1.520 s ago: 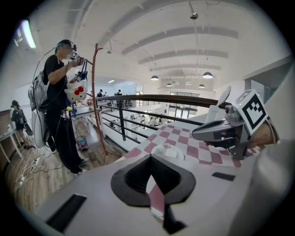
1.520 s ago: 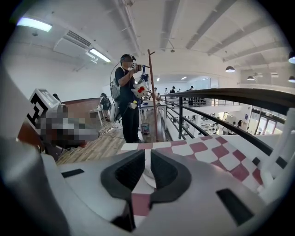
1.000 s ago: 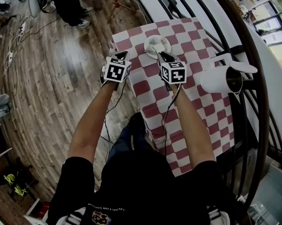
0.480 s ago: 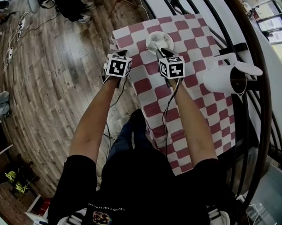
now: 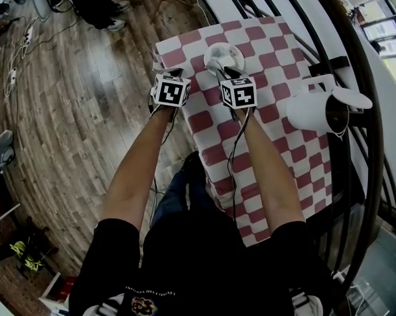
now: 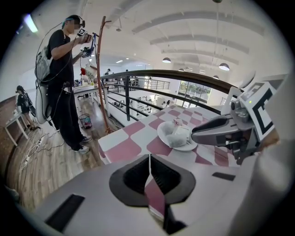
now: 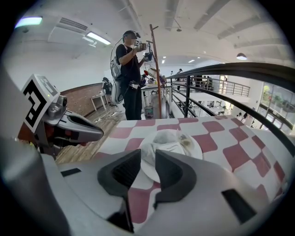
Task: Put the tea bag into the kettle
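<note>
Right claw [image 7: 148, 156] parted, jaws just now opening, nothing pinched between them; through the gap, only the near part of a plate and a strip of checked cloth. Tips at the plate's near rim, short of the tea bag [image 7: 168, 140] and not touching it.

Tea bag lying on the white plate [image 7: 199, 148], pale pouch crumpled, paper tag on the side nearer the claw. From the head view, plate [image 5: 237, 53] toward the far end of the red-and-white cloth [image 5: 279, 66], with the right claw [image 5: 224, 72] reaching in from the near side.

Left claw [image 6: 149, 157] closed, tips meeting in a thin line, holding nothing. Held level with its partner near the cloth's left edge, left of the plate and apart from it.

White kettle [image 5: 310, 112] at the cloth's right edge, well apart from the plate and the tea bag, lid [image 5: 351, 98] swung open, dark mouth showing. Past the kettle, a dark curved railing [image 5: 363, 160]; on the other side of the table, wooden floor [image 5: 70, 117]. Standing on that floor beyond the table's far end, a person in dark clothes [image 7: 131, 69], hands raised, seen in both gripper views.
</note>
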A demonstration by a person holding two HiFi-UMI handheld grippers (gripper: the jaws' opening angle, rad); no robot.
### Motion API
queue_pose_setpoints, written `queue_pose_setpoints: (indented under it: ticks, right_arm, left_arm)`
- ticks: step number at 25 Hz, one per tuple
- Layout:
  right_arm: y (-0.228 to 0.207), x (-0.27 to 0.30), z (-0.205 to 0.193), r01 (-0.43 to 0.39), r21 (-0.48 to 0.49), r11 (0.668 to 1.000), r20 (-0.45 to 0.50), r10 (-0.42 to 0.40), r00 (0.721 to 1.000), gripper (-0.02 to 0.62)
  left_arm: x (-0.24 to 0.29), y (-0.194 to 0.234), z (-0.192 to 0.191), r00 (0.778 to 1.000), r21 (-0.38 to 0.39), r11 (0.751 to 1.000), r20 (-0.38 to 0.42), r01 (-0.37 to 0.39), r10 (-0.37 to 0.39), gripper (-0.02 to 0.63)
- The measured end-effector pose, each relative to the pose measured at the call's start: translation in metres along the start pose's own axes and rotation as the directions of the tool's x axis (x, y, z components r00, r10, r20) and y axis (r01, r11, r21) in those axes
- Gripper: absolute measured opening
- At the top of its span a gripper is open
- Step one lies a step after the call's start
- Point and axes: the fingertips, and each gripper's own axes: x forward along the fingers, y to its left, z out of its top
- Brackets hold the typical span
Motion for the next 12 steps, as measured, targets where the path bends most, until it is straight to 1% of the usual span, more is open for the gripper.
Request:
queue_pose_setpoints:
  ticks: [12]
  right_arm:
    - [-0.003, 0.016, 0.001, -0.011, 0.006, 1.000, -0.009, 0.012, 1.000, 0.089]
  left_arm:
    - [0.012, -0.013, 0.002, 1.000, 0.020, 1.000, -0.017, 0.014, -0.014, 0.005]
